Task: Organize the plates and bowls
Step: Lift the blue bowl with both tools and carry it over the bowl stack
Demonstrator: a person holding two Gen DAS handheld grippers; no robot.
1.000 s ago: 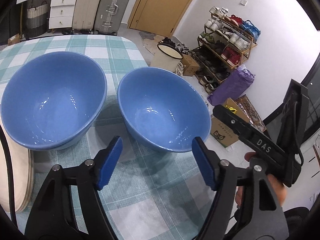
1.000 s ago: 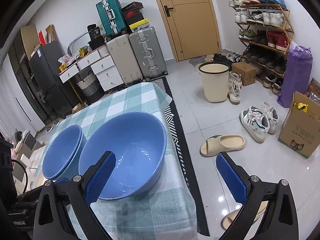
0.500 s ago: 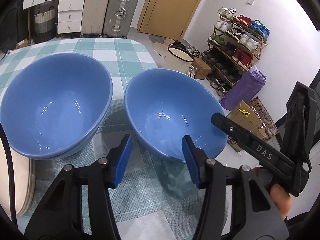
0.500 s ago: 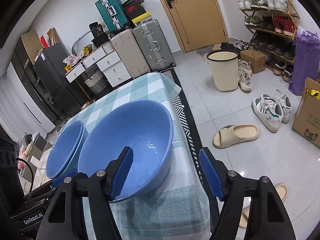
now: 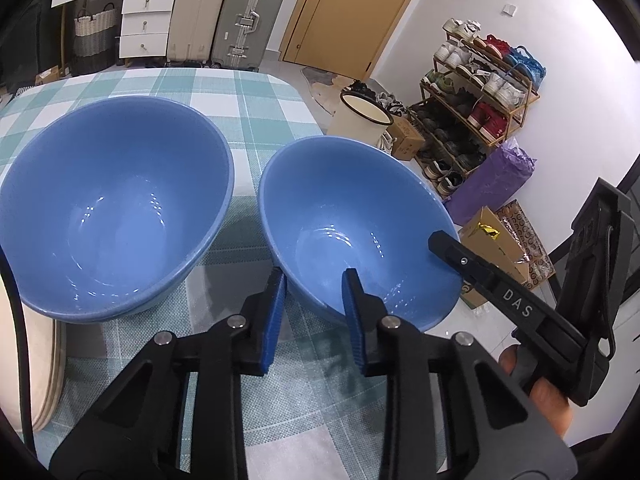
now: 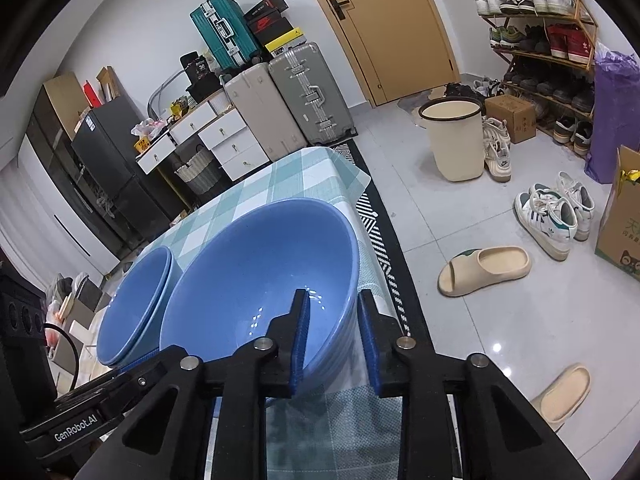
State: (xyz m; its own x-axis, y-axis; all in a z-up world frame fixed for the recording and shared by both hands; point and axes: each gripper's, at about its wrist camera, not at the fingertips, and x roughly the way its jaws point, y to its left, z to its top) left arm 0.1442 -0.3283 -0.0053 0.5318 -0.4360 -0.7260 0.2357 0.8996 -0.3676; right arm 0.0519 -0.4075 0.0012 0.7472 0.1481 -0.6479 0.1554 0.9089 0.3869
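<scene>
— On the checked tablecloth [image 5: 256, 120], what stands near the left gripper [image 5: 314, 312]?

— Two blue bowls. The single bowl [image 5: 356, 232] sits at the right, close to the table's edge; the stacked bowls [image 5: 112, 200] sit to its left, apart from it by a narrow strip of cloth.

— Is the left gripper holding anything?

— Its blue pads straddle the single bowl's near rim, one outside, one inside, narrowed around the wall; whether they press it I cannot tell.

— And the right gripper [image 6: 332, 336]?

— Same bowl [image 6: 260, 280], right-hand rim between its pads, equally unclear. Cream plates [image 5: 24, 360] lie stacked at the far left.
</scene>
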